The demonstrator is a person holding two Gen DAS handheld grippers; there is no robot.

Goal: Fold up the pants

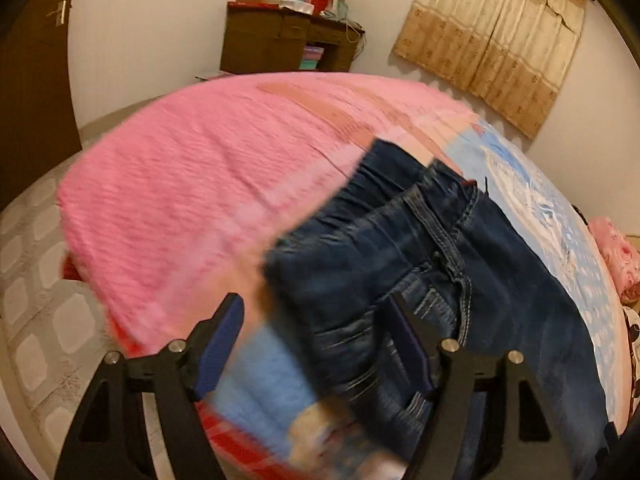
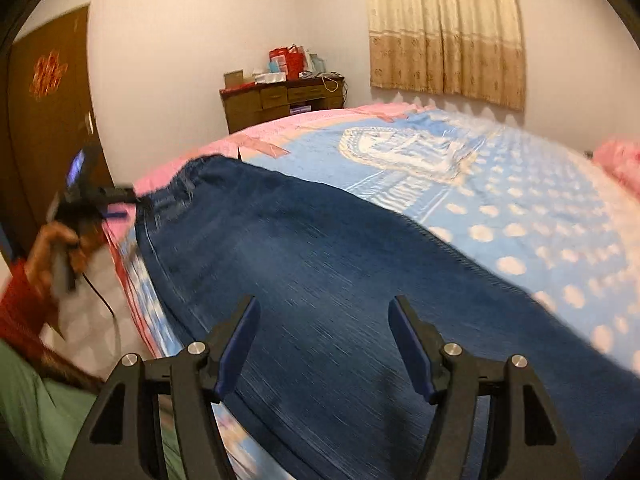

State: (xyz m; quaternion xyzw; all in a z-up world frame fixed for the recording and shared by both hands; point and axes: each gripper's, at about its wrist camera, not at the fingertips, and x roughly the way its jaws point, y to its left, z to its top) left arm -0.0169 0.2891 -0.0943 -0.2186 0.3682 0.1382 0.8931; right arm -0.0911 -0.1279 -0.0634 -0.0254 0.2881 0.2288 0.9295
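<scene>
Both claws gape wide, left gripper above the jeans waistband, right gripper over a leg, ready to pinch

This is a home bedroom: a wide bed under a pink and light-blue patterned blanket, a cluttered dark wooden chest of drawers against the white wall, a beige patterned curtain, and a brown wooden door.

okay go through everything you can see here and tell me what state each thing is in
left claw: open, holding nothing
right claw: open, holding nothing
jeans: lying on the bed, fly done up
curtain: drawn shut
door: closed
desk drawers: closed
</scene>
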